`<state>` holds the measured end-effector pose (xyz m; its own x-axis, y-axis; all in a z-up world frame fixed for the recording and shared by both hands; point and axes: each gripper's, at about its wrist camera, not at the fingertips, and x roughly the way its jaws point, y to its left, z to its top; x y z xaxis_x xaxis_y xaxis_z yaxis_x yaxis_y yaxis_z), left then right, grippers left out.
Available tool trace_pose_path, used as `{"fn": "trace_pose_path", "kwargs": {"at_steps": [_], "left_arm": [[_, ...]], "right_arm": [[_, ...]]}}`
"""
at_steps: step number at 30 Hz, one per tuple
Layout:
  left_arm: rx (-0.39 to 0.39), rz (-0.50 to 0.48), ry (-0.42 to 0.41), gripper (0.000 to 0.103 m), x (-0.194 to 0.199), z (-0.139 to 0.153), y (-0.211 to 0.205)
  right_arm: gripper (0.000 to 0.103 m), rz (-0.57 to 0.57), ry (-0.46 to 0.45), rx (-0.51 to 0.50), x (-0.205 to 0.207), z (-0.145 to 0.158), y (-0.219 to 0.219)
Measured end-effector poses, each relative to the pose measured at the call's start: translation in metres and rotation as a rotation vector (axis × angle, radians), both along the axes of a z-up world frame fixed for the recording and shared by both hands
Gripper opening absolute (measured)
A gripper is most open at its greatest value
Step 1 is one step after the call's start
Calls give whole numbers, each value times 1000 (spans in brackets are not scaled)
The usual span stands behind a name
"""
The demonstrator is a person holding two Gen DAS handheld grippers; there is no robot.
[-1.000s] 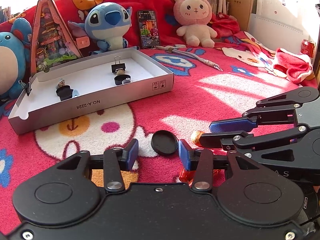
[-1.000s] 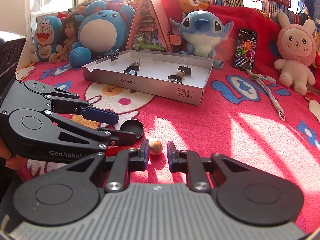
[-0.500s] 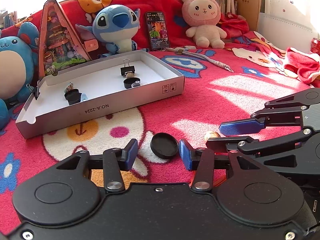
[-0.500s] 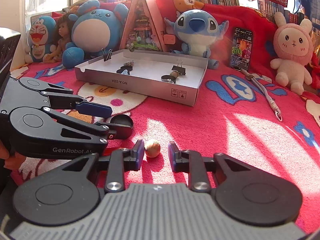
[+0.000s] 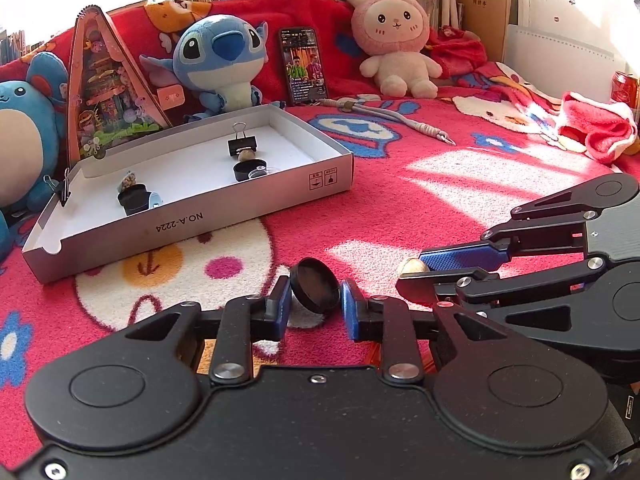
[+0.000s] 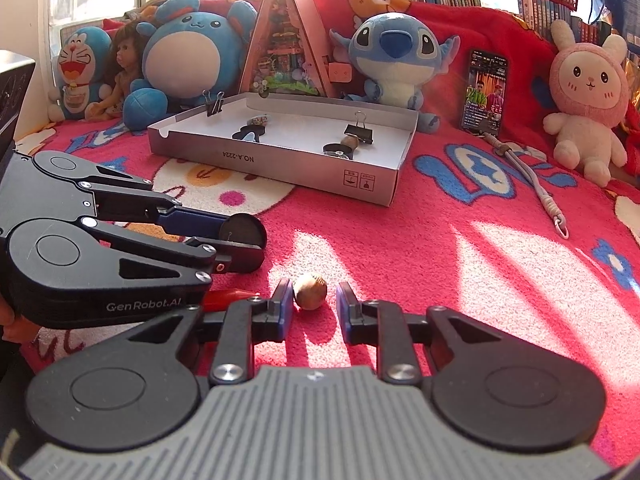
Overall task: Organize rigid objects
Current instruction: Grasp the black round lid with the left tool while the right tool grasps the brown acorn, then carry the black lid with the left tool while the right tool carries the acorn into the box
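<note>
Clamped now in the left gripper (image 5: pixel 314 304): the flat black round plastic cap (image 5: pixel 316 290), both blue pads pressing its rim, jaws having just drawn in on it. Half a second back, lying flat on the red patterned fleece blanket (image 5: pixel 400 200) with the pads standing wide of it; now tipped up on edge, far side lifted clear of the pile. Confirmed from the right wrist view, at about 10 o'clock from the camera's own jaws.

At the right gripper (image 6: pixel 312 300), also just been closing, but not yet a full grip: the small round tan wooden nut (image 6: pixel 310 297) sitting between the jaws, touching the left pad (image 6: pixel 285 300), a sliver of sunlit blanket showing before the other pad. Resting on the blanket, not lifted.

Meaning for the task, by judgement: cap secured and ready to carry; nut one squeeze short of the same. Destination likely the shallow grey cardboard box lid (image 5: pixel 180 224) at 11 o'clock in the left view, already holding small items. Risk of the nut rolling out toward 3 o'clock under a one-sided push.
</note>
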<state>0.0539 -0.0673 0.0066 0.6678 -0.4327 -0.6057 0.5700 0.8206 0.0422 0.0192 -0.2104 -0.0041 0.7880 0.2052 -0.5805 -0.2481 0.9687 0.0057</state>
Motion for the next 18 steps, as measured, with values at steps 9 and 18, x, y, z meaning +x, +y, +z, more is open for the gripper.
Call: {"fn": "trace_pose_path", "kwargs": {"at_steps": [9, 18], "left_arm": [[-44, 31, 11, 26, 2, 8, 8], [-76, 76, 22, 26, 7, 14, 18]], "right_arm": [[23, 4, -25, 8, 0, 8, 1], [22, -25, -48, 20, 0, 13, 0]]}}
